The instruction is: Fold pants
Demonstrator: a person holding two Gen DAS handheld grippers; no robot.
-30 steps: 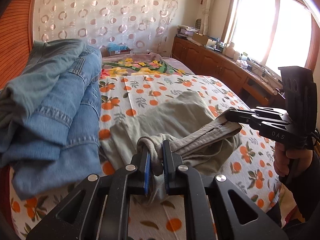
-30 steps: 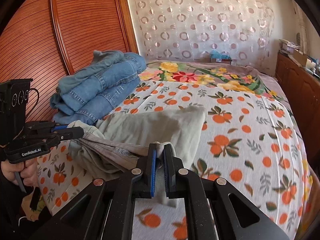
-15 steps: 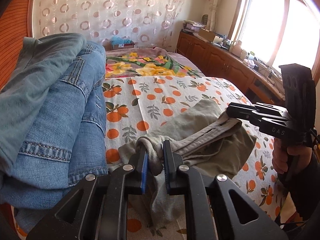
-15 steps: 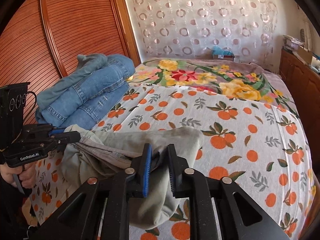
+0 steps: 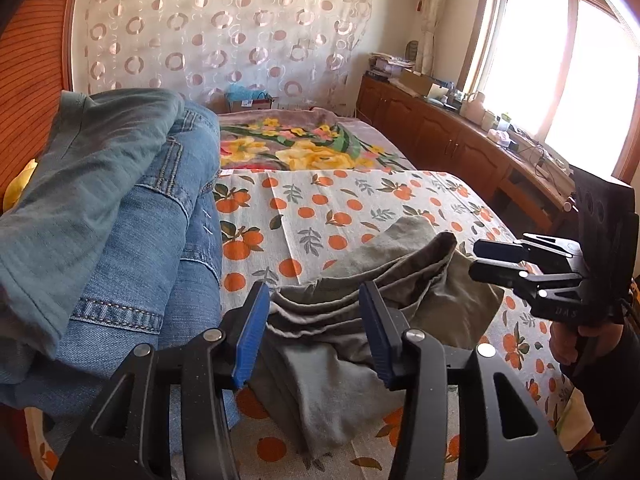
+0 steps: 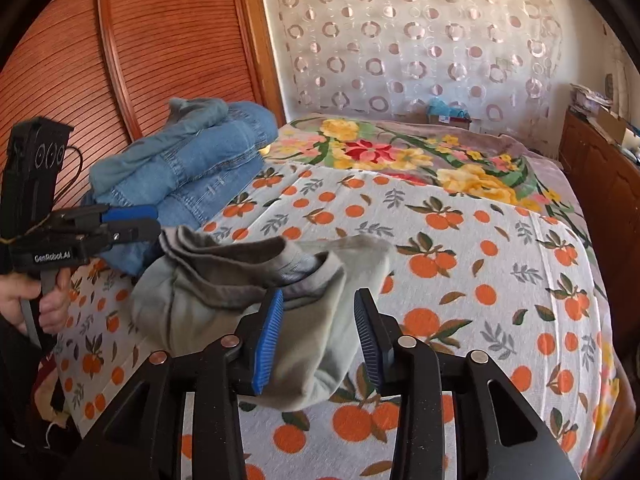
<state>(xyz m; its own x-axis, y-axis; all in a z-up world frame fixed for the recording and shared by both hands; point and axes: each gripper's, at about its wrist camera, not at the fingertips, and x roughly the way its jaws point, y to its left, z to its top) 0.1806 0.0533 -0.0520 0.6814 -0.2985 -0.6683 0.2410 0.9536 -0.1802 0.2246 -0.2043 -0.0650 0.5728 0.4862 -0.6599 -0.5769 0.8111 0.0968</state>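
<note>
Grey-green pants (image 5: 340, 344) lie folded in a loose bundle on the orange-print bed sheet (image 5: 320, 208); they also show in the right wrist view (image 6: 224, 296). My left gripper (image 5: 314, 328) is open, its blue pads either side of the pants' waistband end, not clamped. My right gripper (image 6: 318, 336) is open over the other end of the bundle. Each gripper shows in the other's view, the right one (image 5: 496, 260) and the left one (image 6: 136, 222), both open beside the pants.
A stack of folded blue jeans (image 5: 120, 240) lies at the left of the bed, close to the pants, and shows too in the right wrist view (image 6: 192, 168). A floral blanket (image 6: 400, 152) covers the far bed. Wooden cabinets (image 5: 460, 152) run along the right wall under a window.
Both grippers have opened and let go of the pants, which now rest on the bed nearer the jeans stack than a second ago.
</note>
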